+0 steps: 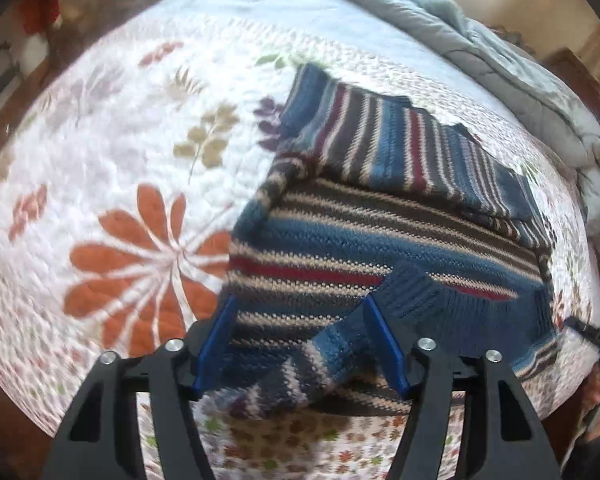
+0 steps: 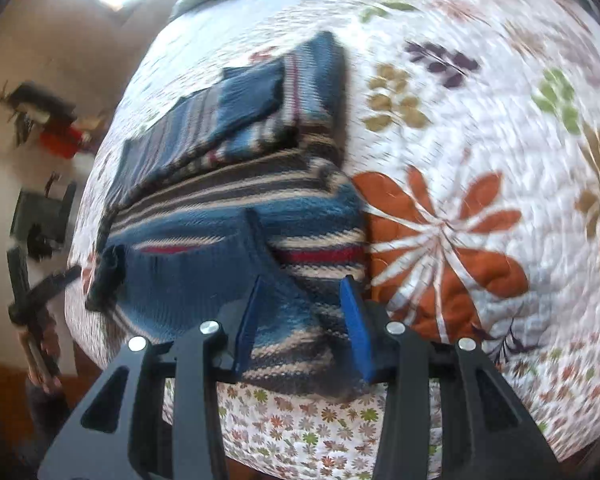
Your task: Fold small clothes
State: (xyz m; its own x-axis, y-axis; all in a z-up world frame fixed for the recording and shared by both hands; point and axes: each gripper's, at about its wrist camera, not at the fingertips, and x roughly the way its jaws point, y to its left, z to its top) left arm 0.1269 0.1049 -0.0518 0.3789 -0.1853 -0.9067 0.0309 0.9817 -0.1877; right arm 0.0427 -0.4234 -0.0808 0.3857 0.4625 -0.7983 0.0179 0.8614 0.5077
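Observation:
A small striped knit sweater point(image 1: 380, 240) in blue, grey, cream and red lies on the floral quilt, one sleeve folded across its far part. It also shows in the right wrist view point(image 2: 228, 208). My left gripper point(image 1: 300, 312) is open, its blue fingers point(image 1: 216, 340) apart above the sweater's near edge, with a raised fold of knit point(image 1: 308, 364) between them. My right gripper point(image 2: 304, 300) is open too, its fingers point(image 2: 356, 328) straddling the sweater's near hem. Neither is closed on the cloth.
The floral quilt point(image 1: 120, 200) covers the bed, with a big orange flower print point(image 2: 440, 240). A grey-blue duvet point(image 1: 500, 60) is bunched at the far side. The bed's near edge lies just below both grippers. Furniture and clutter point(image 2: 48, 120) stand beyond the bed.

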